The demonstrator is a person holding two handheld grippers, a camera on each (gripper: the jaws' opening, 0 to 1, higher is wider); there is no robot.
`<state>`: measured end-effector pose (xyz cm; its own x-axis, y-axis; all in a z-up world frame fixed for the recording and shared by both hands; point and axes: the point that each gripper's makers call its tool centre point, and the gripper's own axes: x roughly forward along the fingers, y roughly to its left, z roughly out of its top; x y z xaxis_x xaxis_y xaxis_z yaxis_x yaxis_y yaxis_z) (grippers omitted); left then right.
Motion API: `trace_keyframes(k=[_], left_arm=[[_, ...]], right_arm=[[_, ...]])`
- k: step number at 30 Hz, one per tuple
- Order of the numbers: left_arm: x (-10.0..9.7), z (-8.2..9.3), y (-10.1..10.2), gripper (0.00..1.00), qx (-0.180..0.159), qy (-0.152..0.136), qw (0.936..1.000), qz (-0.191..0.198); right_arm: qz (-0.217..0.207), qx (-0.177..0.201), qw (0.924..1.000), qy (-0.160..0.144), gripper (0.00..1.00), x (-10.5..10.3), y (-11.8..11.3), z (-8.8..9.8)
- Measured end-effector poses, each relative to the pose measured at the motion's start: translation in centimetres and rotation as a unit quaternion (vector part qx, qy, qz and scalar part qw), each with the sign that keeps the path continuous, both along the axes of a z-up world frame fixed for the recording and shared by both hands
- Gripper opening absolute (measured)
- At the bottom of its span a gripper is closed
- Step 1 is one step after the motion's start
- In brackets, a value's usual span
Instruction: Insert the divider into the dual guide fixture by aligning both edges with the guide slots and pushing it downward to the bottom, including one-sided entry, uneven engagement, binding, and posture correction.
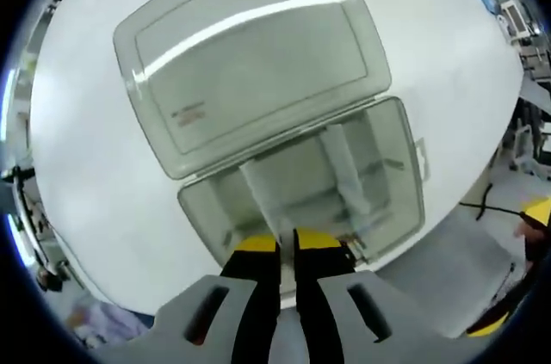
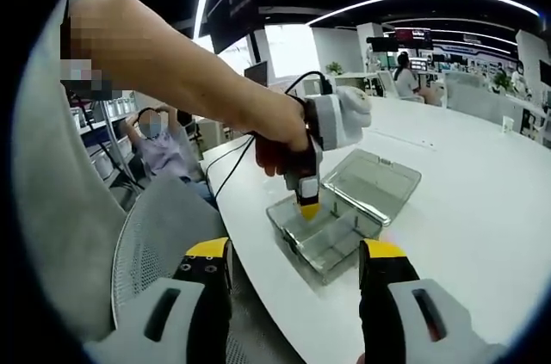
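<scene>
Left gripper view first: looking down on a clear plastic box with its hinged lid thrown open flat on the white surface. Left hand-held gripper clenched at the near wall of the box, yellow-tipped jaws nearly together, pinching the top edge of a thin translucent divider that runs away from the jaws across the tray. A second translucent partition standing just beside it, roughly parallel. Hard to tell whether both ends of the gripped divider sit in their slots; far end blurred through the plastic. Over to the right gripper view: right hand-held gripper hanging well back from the work, jaws spread wide, nothing between them, off the edge of the surface. Ahead, the person's hand driving the left hand-held gripper straight down into the box, lid lying open behind it. A grey mesh chair back low at left, another person seated further off. By the look of it, the insertion step under way, divider entered but not shown bottomed out. Next up, likely: check both edges for even engagement, level the divider if one side rides high, then press straight down to the floor of the tray, easing off and re-squaring should it bind.
</scene>
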<state>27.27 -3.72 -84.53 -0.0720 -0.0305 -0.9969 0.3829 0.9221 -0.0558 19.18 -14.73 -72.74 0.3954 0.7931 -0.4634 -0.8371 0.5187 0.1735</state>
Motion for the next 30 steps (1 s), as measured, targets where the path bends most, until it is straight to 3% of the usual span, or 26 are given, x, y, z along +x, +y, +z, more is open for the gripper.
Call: trace_keyframes(k=[30], left_arm=[[-0.1,-1.2,0.0,0.02,0.003,-0.015,0.9999,0.001]], right_arm=[[-0.002,-0.001,1.0000,0.005,0.56,0.0,-0.2,-0.3]])
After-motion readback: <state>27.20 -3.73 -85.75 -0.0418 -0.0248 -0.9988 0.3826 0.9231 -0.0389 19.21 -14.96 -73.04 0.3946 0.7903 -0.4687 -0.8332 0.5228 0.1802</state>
